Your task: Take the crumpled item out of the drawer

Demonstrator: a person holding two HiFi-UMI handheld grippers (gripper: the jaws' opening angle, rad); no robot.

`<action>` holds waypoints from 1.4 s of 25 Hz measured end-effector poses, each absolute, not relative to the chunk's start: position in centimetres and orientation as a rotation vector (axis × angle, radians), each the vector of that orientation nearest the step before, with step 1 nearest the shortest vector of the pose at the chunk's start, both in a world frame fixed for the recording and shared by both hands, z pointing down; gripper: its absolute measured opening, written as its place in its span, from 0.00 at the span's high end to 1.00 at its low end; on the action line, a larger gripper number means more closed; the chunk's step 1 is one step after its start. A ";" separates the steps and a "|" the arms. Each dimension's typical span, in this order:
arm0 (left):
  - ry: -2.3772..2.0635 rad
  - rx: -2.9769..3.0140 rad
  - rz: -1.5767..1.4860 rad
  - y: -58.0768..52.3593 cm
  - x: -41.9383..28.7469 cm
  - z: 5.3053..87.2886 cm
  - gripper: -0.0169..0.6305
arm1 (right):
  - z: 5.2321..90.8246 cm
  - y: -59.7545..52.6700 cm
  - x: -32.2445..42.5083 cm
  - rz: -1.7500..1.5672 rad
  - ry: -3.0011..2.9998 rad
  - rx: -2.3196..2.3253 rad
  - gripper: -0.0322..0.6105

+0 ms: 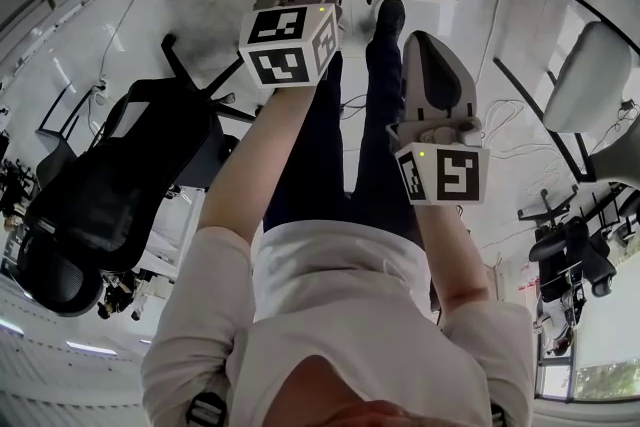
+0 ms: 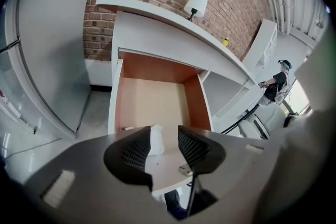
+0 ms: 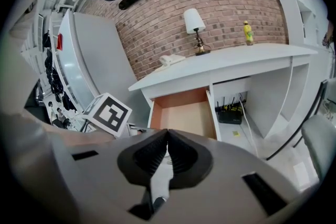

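I am holding my left tool (image 2: 164,129) spread and empty above the front edge of the open drawer (image 2: 196,98), the crumpled white item (image 2: 156,140) lying inside left of centre, my right tool (image 3: 167,136) hanging back, pressed together.

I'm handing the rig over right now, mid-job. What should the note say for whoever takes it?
Left gripper: open and empty, held above the front of the drawer.
Right gripper: shut, nothing in it, held back from the drawer.
Crumpled item: white, lying in the front left part of the drawer. It lines up between the left jaws, but the pads are not on it.
Done: the drawer is pulled out.
Left: bring the left gripper down around the item, close on it and lift it out.
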State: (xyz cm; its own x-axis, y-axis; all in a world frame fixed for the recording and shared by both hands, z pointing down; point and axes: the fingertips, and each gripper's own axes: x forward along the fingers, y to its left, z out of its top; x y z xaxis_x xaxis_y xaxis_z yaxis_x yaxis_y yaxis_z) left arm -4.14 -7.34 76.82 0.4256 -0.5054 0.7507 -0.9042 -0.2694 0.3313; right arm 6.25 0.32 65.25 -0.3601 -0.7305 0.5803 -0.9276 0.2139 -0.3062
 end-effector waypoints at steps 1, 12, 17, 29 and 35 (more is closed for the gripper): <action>-1.202 1.907 0.678 -7.6 -4.2 77.4 0.73 | 65.3 0.3 6.2 0.898 -2.184 1.554 0.94; -1.229 1.789 0.751 -9.7 -4.5 81.7 0.73 | 65.4 0.5 6.0 0.938 -2.199 1.534 0.94; -1.208 1.764 0.817 -10.3 -4.0 83.8 0.73 | 65.8 0.3 6.3 0.950 -2.191 1.526 0.94; -1.207 1.670 0.909 -11.2 -4.4 88.2 0.69 | 66.6 -0.2 7.2 0.971 -2.175 1.538 0.94; -1.165 1.610 0.901 -10.8 -4.4 89.5 0.69 | 66.5 -0.2 7.0 0.987 -2.188 1.533 0.94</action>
